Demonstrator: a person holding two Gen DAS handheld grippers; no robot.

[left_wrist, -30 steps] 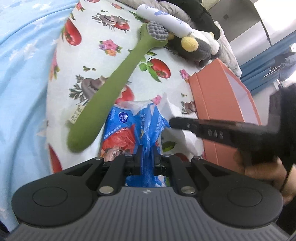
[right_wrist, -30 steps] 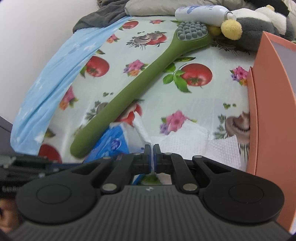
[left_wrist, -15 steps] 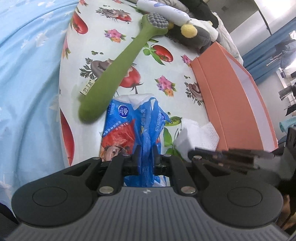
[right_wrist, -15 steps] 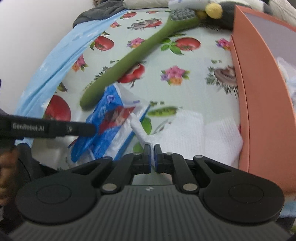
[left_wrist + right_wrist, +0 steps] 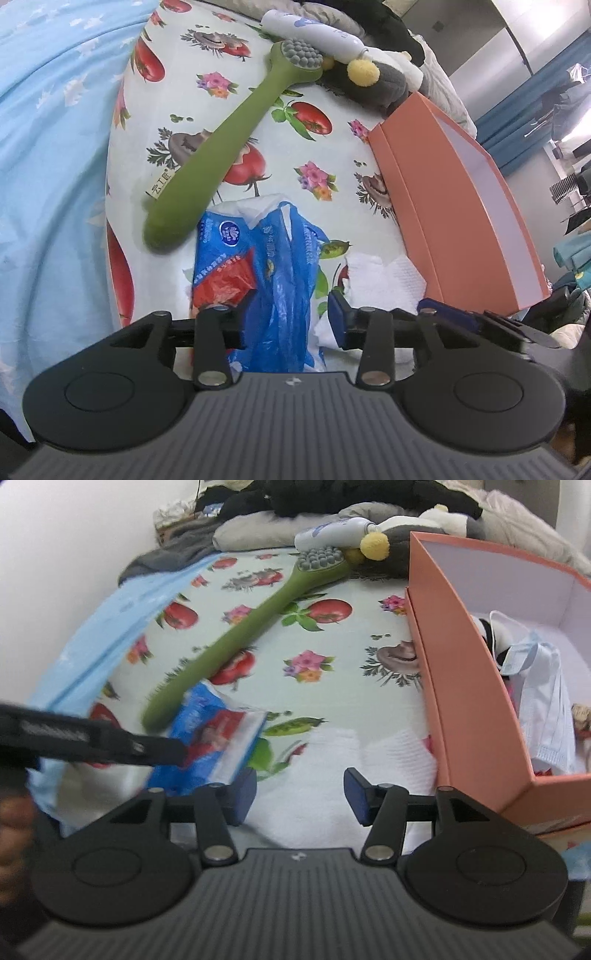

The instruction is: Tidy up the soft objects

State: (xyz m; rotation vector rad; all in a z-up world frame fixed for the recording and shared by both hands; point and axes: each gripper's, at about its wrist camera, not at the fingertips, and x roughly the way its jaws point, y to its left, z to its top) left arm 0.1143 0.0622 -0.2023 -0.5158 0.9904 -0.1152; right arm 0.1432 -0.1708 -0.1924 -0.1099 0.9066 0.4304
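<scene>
Floral cloth [image 5: 332, 155] below; both grippers' fingers opening, blue packet [image 5: 280, 266] between left's.

On my fruit-print cloth, the crumpled blue tissue pack [image 5: 275, 273] lies slack, its torn top spilling white paper beside the green brush's handle. A white tissue [image 5: 332, 760] lies spread flat next to it, near the orange box's outer wall.
</scene>
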